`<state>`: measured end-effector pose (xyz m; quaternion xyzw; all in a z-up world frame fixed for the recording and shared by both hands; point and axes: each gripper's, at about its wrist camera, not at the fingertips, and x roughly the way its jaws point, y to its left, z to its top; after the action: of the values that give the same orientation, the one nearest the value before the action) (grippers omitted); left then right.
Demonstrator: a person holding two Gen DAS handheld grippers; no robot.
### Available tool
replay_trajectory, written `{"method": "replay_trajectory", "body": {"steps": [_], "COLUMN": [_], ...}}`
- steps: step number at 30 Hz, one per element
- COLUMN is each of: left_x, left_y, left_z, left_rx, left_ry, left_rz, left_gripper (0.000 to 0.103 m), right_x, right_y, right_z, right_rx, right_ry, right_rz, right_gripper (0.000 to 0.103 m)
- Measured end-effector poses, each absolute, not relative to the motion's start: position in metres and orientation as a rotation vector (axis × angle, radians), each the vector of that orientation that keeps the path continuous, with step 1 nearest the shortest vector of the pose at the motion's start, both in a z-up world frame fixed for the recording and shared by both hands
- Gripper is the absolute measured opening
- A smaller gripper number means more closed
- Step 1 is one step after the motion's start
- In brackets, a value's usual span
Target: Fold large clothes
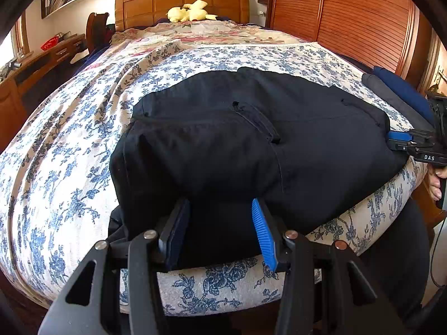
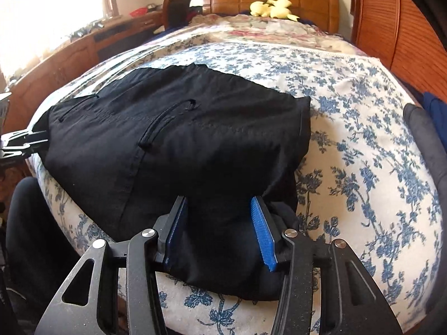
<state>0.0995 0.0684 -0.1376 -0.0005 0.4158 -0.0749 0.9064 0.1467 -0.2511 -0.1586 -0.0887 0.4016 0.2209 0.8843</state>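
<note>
Black trousers (image 1: 251, 139) lie folded on the near edge of the bed, back pocket up; they also show in the right wrist view (image 2: 167, 139). My left gripper (image 1: 220, 212) stands at their left near edge, jaws wide apart with black cloth between the blue pads. My right gripper (image 2: 220, 209) stands at their right near edge, jaws also wide apart around a bunch of cloth. The right gripper shows from the side in the left wrist view (image 1: 396, 139) at the trousers' right edge. The left gripper shows in the right wrist view (image 2: 28, 139).
The bed (image 1: 69, 167) has a blue floral cover. Folded dark and blue clothes (image 1: 399, 95) lie stacked at its right edge. A yellow plush toy (image 1: 190, 12) sits by the wooden headboard. A desk (image 1: 42, 58) stands left, a slatted wooden wardrobe (image 1: 357, 19) right.
</note>
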Motion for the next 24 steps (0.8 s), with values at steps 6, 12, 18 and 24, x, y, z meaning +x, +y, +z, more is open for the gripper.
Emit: {"method": "replay_trajectory", "body": {"steps": [6, 12, 18, 24], "left_x": [0.101, 0.097, 0.085, 0.093], "left_y": [0.069, 0.067, 0.05, 0.021], "left_z": [-0.141, -0.133, -0.097, -0.083], "left_rx": [-0.004, 0.004, 0.026, 0.059], "left_ry": [0.864, 0.841, 0.748, 0.72], "left_rz": [-0.154, -0.146, -0.177, -0.241], "left_gripper": [0.045, 0.045, 0.045, 0.045], "right_x": [0.138, 0.141, 0.139, 0.134], "right_y": [-0.25, -0.263, -0.262, -0.264], "right_z": [-0.144, -0.156, -0.16, -0.149], "right_rx": [-0.228, -0.221, -0.218, -0.203], "right_ry": [0.818, 0.836, 0.829, 0.82], "right_rz": [0.429, 0.388, 0.383, 0.37], "right_gripper": [0.047, 0.047, 0.047, 0.047]}}
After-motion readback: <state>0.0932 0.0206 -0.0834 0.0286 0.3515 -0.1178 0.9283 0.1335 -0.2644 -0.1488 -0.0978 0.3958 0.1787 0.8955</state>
